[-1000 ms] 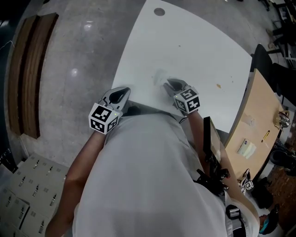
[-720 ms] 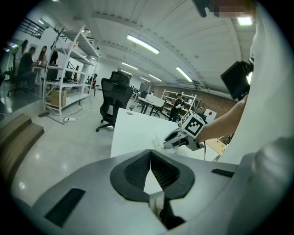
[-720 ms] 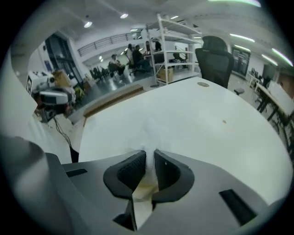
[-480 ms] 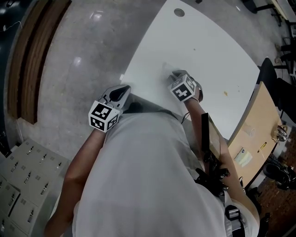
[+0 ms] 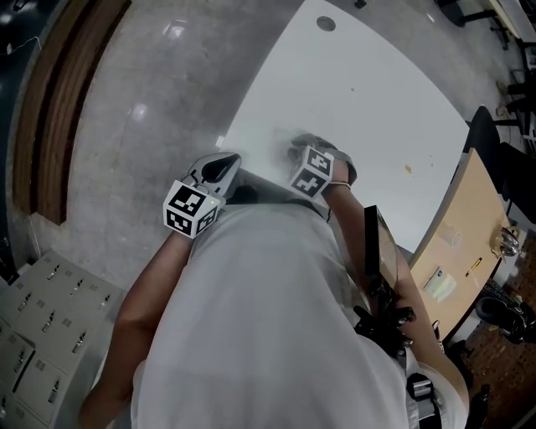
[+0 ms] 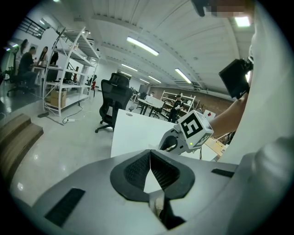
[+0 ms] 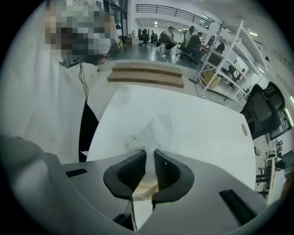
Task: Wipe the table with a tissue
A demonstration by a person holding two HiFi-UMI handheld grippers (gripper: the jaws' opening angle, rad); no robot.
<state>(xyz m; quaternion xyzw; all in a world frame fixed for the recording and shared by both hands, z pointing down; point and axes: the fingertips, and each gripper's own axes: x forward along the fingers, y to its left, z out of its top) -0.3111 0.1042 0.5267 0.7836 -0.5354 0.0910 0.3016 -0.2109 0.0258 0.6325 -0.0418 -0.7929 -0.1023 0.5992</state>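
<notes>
The white table (image 5: 360, 109) fills the upper middle of the head view. A crumpled white tissue (image 7: 152, 131) is pinched between the pads of my right gripper (image 7: 149, 158), which is shut on it and points steeply down at the table's near edge. In the head view the right gripper (image 5: 297, 153) sits at that near edge, the tissue (image 5: 286, 141) a pale smear under it. My left gripper (image 5: 219, 170) hovers just off the table's near left corner; its jaws (image 6: 149, 153) meet with nothing between them. From the left gripper view I see the right gripper (image 6: 173, 142) over the table (image 6: 133, 131).
A round cable hole (image 5: 326, 23) marks the table's far end and a small brown spot (image 5: 409, 168) lies to the right. A wooden desk (image 5: 456, 243) with small items and a black chair (image 5: 494, 126) stand right. Wooden boards (image 5: 50, 109) lie on the floor left.
The right gripper has rolled and slid the tissue across the table toward the near edge and slightly left. The left gripper has stayed by the corner.
</notes>
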